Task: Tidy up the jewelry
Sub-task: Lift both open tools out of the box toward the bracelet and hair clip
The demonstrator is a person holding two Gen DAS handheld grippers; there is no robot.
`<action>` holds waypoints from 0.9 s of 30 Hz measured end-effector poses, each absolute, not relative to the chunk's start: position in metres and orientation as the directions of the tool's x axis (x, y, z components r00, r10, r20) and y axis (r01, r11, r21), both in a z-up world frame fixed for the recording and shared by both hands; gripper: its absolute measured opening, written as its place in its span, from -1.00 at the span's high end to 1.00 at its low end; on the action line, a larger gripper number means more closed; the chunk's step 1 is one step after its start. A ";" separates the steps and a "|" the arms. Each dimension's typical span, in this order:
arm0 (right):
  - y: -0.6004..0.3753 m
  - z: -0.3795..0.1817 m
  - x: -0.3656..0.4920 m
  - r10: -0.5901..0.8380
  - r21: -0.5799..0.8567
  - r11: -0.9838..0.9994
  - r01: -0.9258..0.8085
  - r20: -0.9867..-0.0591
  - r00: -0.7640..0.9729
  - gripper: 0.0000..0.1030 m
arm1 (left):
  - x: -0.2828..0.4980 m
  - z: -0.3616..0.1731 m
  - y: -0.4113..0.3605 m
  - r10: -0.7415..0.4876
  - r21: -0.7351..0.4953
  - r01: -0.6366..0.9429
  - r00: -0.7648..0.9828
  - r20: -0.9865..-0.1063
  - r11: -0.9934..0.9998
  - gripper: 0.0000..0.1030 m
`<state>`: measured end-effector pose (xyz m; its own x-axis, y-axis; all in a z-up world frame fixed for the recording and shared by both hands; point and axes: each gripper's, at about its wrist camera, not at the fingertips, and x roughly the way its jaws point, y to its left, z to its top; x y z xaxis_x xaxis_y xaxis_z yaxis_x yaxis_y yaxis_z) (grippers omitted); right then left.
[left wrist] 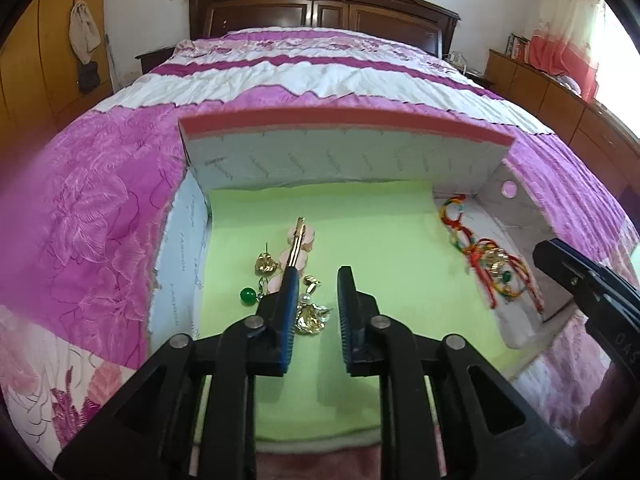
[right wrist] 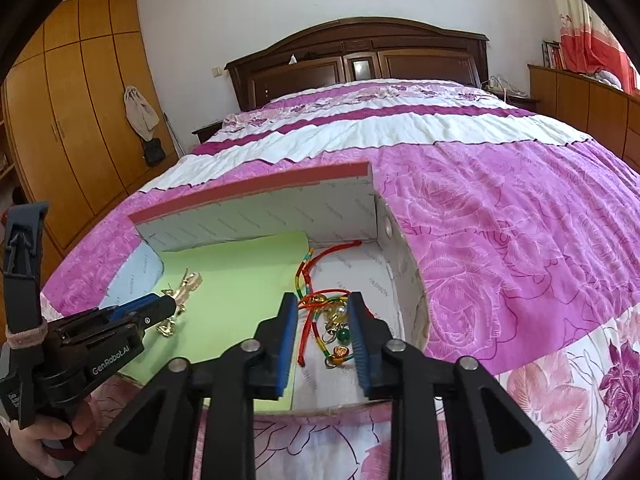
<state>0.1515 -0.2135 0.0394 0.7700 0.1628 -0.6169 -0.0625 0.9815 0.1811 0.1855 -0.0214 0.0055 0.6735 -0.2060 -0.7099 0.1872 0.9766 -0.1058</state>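
An open white box (left wrist: 508, 216) lies on the bed, lined on the left with green paper (left wrist: 380, 248). On the green paper lie gold earrings (left wrist: 266, 262), a green bead (left wrist: 247, 295), a pink flower hair clip (left wrist: 298, 246) and more gold pieces (left wrist: 310, 316). My left gripper (left wrist: 318, 280) is open just above and beside this pile. In the box's right part lies a tangle of red and multicolour cord bracelets with gold charms (right wrist: 332, 320). My right gripper (right wrist: 324, 308) is open, its fingers either side of that tangle. The left gripper also shows in the right wrist view (right wrist: 160, 304).
The box's lid (left wrist: 344, 148) stands upright at the far side. The pink and white quilt (right wrist: 500, 220) surrounds the box. A wooden headboard (right wrist: 360, 56), a wardrobe (right wrist: 72, 100) on the left and a low cabinet on the right stand beyond.
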 end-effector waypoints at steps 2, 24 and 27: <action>-0.213 0.046 0.146 0.170 0.186 0.980 -0.069 -0.608 0.776 0.32 | 0.177 0.016 -0.020 -0.219 -0.111 0.200 0.682 -0.697 0.974 0.68; -0.211 0.079 0.064 0.226 0.246 0.966 -0.081 -0.649 0.727 0.06 | 0.104 0.048 0.015 -0.266 -0.176 0.203 0.634 -0.726 0.963 0.54; -0.210 0.079 0.054 0.221 0.239 0.968 -0.075 -0.674 0.705 0.02 | 0.093 0.045 0.016 -0.260 -0.165 0.207 0.620 -0.740 0.964 0.54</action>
<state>0.0538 -0.2097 0.0789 0.7046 0.2213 -0.6742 -0.0751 0.9680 0.2393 0.0926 0.0160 0.0450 0.6199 -0.2600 -0.7404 0.2072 0.9643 -0.1652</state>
